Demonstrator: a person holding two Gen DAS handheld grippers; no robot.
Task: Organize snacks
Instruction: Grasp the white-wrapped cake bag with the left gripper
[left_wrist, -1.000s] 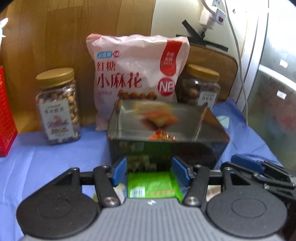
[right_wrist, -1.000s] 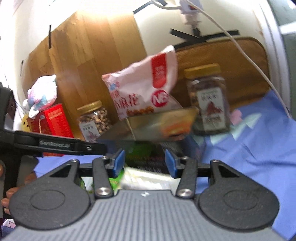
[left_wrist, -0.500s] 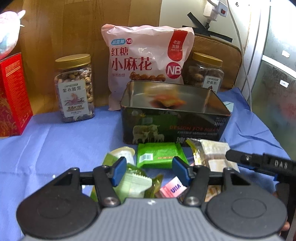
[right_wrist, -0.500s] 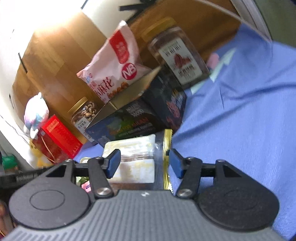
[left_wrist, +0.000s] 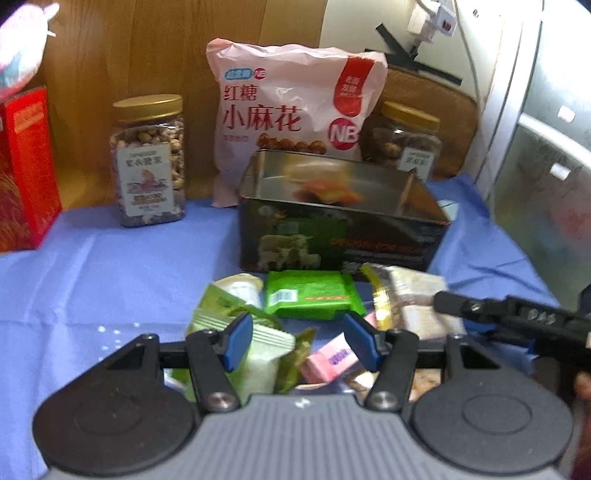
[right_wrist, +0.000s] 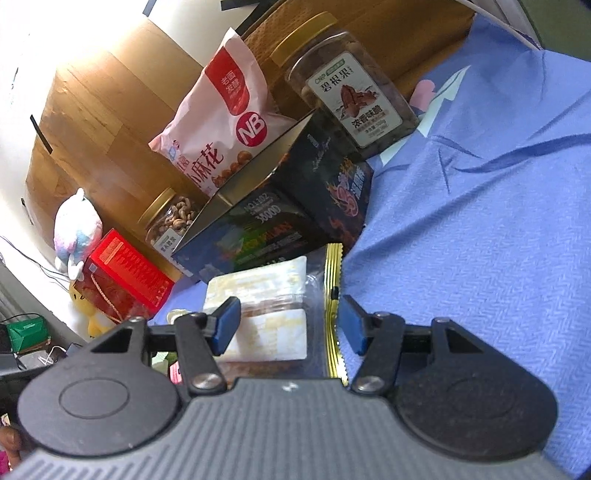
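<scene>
An open dark metal tin (left_wrist: 343, 236) stands on the blue cloth, and it also shows in the right wrist view (right_wrist: 280, 210). Loose snacks lie in front of it: a green packet (left_wrist: 310, 293), a pale green packet (left_wrist: 236, 325), a pink packet (left_wrist: 332, 360) and a clear-wrapped white cake with a gold edge (left_wrist: 417, 299). My left gripper (left_wrist: 301, 341) is open above the pile. My right gripper (right_wrist: 290, 325) is open, its jaws either side of the white cake (right_wrist: 266, 314). The right gripper also shows in the left wrist view (left_wrist: 517, 317).
Behind the tin stand a pink snack bag (left_wrist: 291, 114) and two gold-lidded nut jars, one on the left (left_wrist: 149, 162) and one on the right (left_wrist: 406, 138). A red box (left_wrist: 22, 173) is at the far left. A wooden board backs the table.
My left gripper has pulled back from the tin, bringing the loose snack pile into view. My right gripper has dropped and tilted down over the white cake.
</scene>
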